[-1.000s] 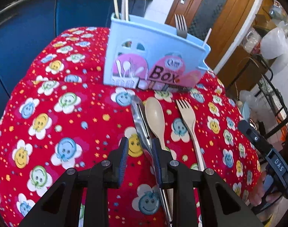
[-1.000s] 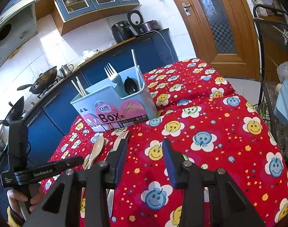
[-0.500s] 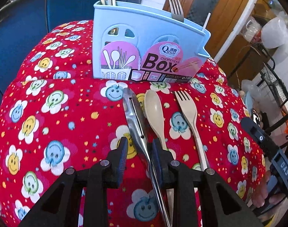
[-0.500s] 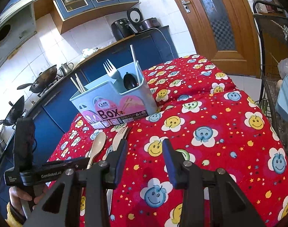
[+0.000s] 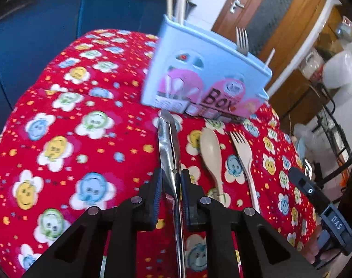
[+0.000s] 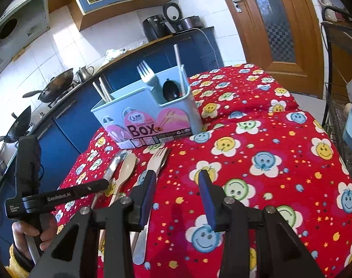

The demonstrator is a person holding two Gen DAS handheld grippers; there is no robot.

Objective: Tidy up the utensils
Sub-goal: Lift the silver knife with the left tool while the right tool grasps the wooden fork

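Gripping the metal tongs, the left gripper had pressed their two arms nearly shut, with nothing between them. The tongs pointed at twelve o'clock toward the blue utensil box, a beige spoon lying at their three o'clock. The right gripper hung with its fingers apart over the red tablecloth.

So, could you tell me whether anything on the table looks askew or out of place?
Nothing stands out: the pale blue plastic utensil box stands upright, and the beige spoon and beige fork lie side by side on the red smiley-flower tablecloth.

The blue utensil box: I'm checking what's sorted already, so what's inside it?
Sticking out of the blue utensil box: chopsticks, a metal fork, a dark spoon and a pale stick. The walls hide anything lower.
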